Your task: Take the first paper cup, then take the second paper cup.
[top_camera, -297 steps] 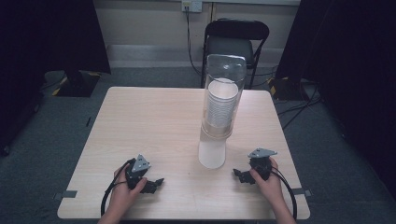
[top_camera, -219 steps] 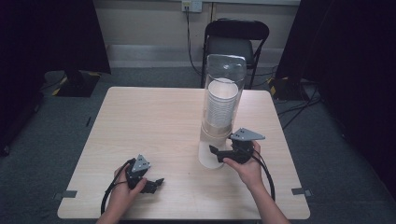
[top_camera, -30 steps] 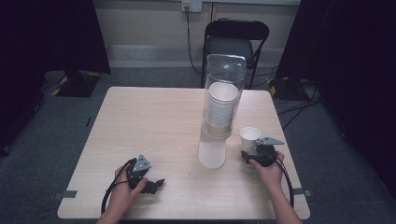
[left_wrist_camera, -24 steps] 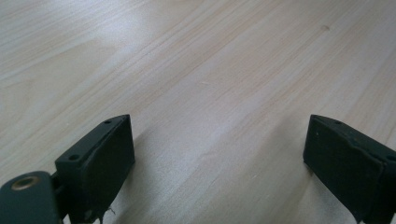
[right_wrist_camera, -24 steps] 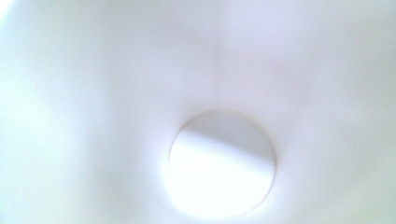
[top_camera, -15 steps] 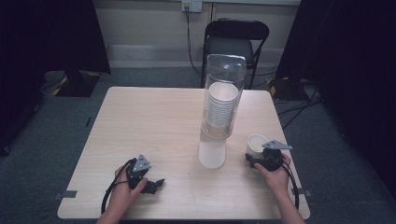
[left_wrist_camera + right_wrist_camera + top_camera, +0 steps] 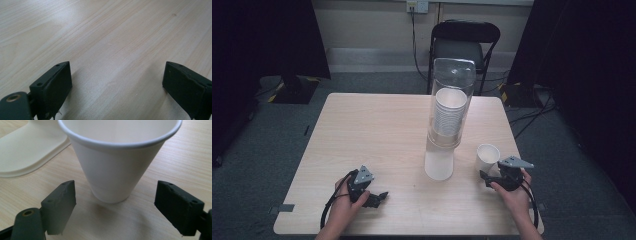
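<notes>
Beside the dispenser, right tongs just released cup.

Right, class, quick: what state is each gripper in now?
Left gripper: open, nothing between the jaws.
Right gripper: open, jaws just opened; cup stands free between them.

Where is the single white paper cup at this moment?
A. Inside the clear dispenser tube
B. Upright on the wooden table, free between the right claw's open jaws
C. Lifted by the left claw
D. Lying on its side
B: the white paper cup stands upright on the wooden table, and the right claw has just been opening, with gaps between its pads and the cup.
</notes>
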`<state>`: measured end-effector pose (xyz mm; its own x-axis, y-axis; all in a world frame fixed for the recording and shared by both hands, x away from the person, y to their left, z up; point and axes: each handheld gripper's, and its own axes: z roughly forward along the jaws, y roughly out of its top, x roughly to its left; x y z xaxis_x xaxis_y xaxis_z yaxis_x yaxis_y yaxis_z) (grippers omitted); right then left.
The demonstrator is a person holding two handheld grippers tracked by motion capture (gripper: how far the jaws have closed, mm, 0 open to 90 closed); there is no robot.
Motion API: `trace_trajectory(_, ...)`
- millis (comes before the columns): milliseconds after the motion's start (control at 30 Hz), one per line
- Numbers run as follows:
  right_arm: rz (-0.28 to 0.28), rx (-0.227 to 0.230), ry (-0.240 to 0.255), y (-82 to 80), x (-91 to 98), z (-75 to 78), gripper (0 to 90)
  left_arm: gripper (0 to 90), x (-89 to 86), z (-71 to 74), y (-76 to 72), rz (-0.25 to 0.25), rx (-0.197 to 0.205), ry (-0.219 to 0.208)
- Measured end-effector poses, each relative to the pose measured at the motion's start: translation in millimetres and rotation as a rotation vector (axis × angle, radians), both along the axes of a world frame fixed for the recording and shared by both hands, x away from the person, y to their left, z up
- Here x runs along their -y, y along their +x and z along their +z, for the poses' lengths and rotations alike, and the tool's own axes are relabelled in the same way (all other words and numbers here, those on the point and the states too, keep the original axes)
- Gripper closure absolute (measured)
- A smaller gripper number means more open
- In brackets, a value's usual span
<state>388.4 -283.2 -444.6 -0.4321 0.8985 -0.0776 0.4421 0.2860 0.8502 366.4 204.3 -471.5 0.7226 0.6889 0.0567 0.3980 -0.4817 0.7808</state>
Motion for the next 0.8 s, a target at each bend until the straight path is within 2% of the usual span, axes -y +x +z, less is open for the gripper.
trace_trajectory(133, 0.016, 0.002, 0.023, -5.1, -1.8, 3.2, 17.5, 8.4, 0.1, -0.1, 0.0, 0.001, 0.001, -0.001)
trace_trajectory(167, -0.011, -0.017, 0.025, -8.0, -3.0, 3.2, 15.6, 8.4, 0.0, 0.0, 0.0, 0.0, -0.001, 0.0)
trace_trajectory(300, -0.017, -0.008, 0.029, -16.0, -6.6, 5.8, 14.9, 8.4, 0.1, -0.2, 0.1, 0.0, 0.002, -0.001)
trace_trajectory(400, 0.007, 0.002, 0.046, -23.1, -11.5, 9.4, 15.0, 8.4, 0.0, 0.0, 0.0, 0.0, -0.001, 0.0)
trace_trajectory(533, 0.049, -0.013, 0.051, -28.6, -20.5, 11.0, 16.1, 8.4, 0.1, -0.1, -0.4, 0.002, -0.003, -0.001)
trace_trajectory(667, 0.081, -0.011, 0.035, -30.7, -32.2, 12.8, 16.2, 8.4, 0.1, -0.1, -0.5, 0.003, -0.003, -0.001)
trace_trajectory(800, 0.11, -0.009, 0.044, -30.9, -41.9, 16.3, 16.7, 8.4, 0.2, -0.1, -0.6, 0.004, -0.003, -0.002)
